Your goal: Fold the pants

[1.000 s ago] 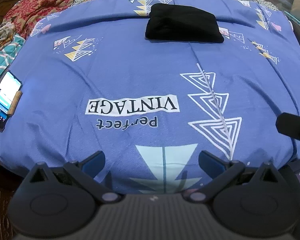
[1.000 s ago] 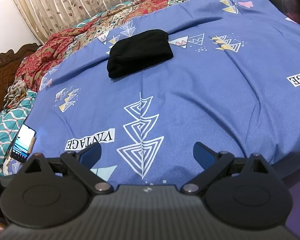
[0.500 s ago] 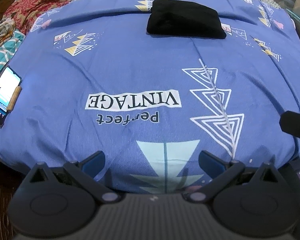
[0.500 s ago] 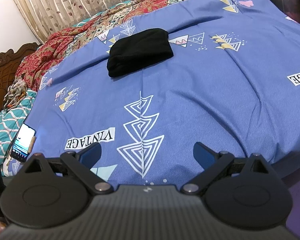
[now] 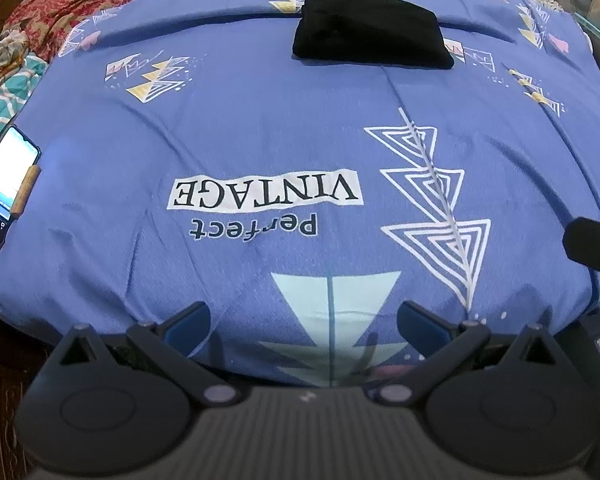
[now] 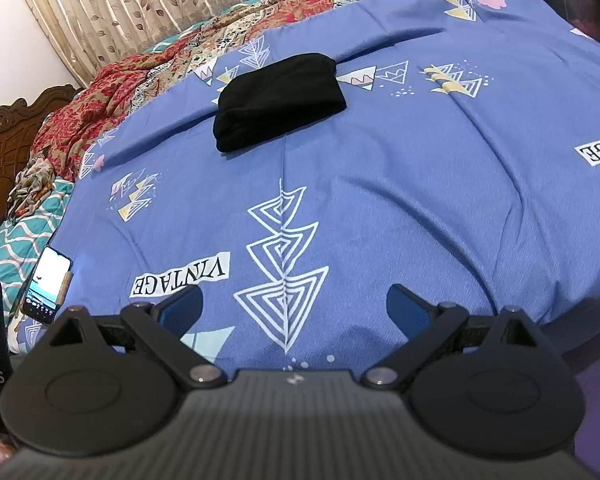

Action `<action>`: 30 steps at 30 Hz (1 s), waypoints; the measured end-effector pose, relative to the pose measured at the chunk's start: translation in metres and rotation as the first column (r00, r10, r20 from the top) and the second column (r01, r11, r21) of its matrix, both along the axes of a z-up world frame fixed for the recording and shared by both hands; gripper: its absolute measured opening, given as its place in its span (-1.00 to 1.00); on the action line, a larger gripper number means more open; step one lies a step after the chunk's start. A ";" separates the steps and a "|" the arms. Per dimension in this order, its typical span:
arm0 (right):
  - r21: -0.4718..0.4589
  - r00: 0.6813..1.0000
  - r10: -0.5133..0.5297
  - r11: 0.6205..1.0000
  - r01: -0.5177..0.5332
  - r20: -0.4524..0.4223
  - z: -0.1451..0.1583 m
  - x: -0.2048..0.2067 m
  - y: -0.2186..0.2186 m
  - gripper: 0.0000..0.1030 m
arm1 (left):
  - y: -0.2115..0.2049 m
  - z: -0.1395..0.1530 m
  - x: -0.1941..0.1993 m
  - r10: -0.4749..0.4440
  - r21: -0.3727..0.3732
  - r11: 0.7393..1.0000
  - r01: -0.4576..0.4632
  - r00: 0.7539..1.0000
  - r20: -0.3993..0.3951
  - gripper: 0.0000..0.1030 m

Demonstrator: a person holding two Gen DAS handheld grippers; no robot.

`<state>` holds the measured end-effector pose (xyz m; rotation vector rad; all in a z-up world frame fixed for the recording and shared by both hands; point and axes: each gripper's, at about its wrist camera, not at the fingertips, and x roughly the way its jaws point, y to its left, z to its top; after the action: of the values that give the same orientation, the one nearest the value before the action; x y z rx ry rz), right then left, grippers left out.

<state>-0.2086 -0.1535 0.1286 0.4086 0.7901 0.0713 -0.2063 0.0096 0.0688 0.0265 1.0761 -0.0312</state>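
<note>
We judge the folding done: the black, compactly folded fabric pants (image 5: 370, 28) lie far ahead on the blue patterned bedsheet (image 5: 260, 120); both our left tool (image 5: 302, 322) and right tool (image 6: 294, 306) gape empty, best kept clear.

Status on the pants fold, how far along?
Looks done: the black pants lie as a compact folded bundle at the far side of the blue bedsheet. Nothing in hand: left hand-held gripper and right hand-held gripper are both open and empty, near the bed's front edge. Nothing visibly left.

Phone (image 5: 5, 184) cut by frame edge
</note>
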 end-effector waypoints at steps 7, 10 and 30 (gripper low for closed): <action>0.000 1.000 0.000 1.000 0.000 0.000 0.000 0.000 0.000 0.94 | -0.001 0.000 0.000 -0.004 0.001 1.000 0.004 1.000 -0.002 1.00; 0.000 1.000 0.000 1.000 0.000 0.000 0.000 0.000 0.000 0.94 | -0.001 0.000 0.001 -0.005 0.002 1.000 0.005 1.000 -0.002 1.00; -0.057 0.996 -0.018 0.998 0.023 0.084 0.017 -0.001 -0.004 0.94 | 0.000 0.031 0.005 0.003 0.008 1.000 -0.004 0.991 0.132 1.00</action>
<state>-0.2094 -0.1572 0.1451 0.3563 0.7036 0.0455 -0.2016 0.0098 0.1003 0.0334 0.9441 -0.0221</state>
